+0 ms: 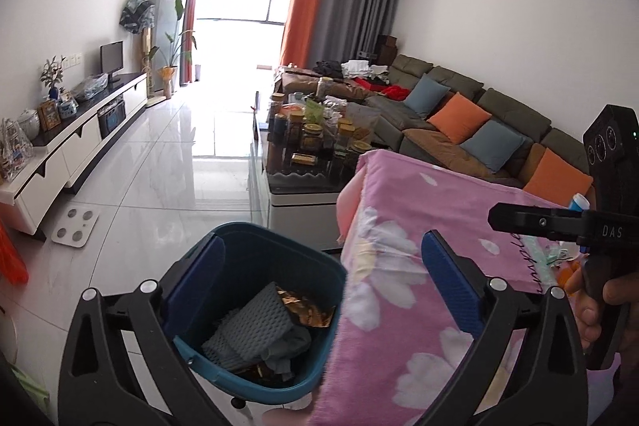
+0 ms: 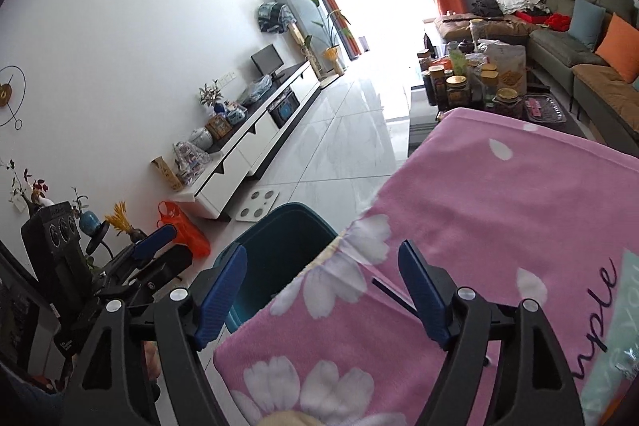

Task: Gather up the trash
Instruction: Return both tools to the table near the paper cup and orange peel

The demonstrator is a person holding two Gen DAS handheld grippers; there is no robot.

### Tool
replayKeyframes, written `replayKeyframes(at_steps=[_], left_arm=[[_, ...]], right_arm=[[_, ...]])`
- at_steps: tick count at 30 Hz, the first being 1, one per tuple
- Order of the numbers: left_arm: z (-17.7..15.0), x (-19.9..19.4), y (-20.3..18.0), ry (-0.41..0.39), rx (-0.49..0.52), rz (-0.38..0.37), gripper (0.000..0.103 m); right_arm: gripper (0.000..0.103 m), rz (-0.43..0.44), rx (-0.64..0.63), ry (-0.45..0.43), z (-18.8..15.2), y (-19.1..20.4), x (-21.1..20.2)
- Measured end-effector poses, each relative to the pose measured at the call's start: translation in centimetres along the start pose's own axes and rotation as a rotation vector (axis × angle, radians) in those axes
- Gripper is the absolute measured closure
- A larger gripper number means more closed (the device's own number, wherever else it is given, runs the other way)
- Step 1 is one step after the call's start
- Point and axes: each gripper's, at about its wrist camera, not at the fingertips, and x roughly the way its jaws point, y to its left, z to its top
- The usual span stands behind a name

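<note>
A teal trash bin [image 1: 207, 374] stands on the floor beside a surface covered with a pink flowered cloth [image 1: 399, 266]. Inside it lie a grey mesh piece [image 1: 255, 326] and a crumpled brown-gold wrapper [image 1: 307, 310]. My left gripper [image 1: 323, 266] is open and empty, above the bin's rim and the cloth's edge. My right gripper [image 2: 323, 286] is open and empty over the cloth [image 2: 499, 206], with the bin [image 2: 279, 238] just left of it. The right gripper also shows at the right of the left wrist view [image 1: 559, 218]. Some small colourful items [image 1: 567, 262] lie on the cloth near it.
A coffee table [image 1: 303, 186] crowded with jars stands beyond the cloth. A grey sofa [image 1: 459, 114] with cushions runs along the right. A white TV cabinet [image 1: 80, 138] lines the left wall. A white scale [image 1: 76, 226] and an orange bag [image 2: 179, 226] lie on the tiled floor.
</note>
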Motion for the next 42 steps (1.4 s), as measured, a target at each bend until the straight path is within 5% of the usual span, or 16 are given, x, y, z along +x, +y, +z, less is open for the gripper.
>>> replayKeyframes(at_steps=[24,42], left_arm=[[-4.3,2.9,-22.6,0.089,0.275,-0.352,0.006],[-6.2,3.8,-28.6,0.116,0.347,-0.459,0.006]], right_arm=[[0.007,-0.495,0.286,-0.270,-14.8,-14.2,-19.0],[0.007,-0.612,0.261,-0.309,-16.8,-15.4,-23.9]])
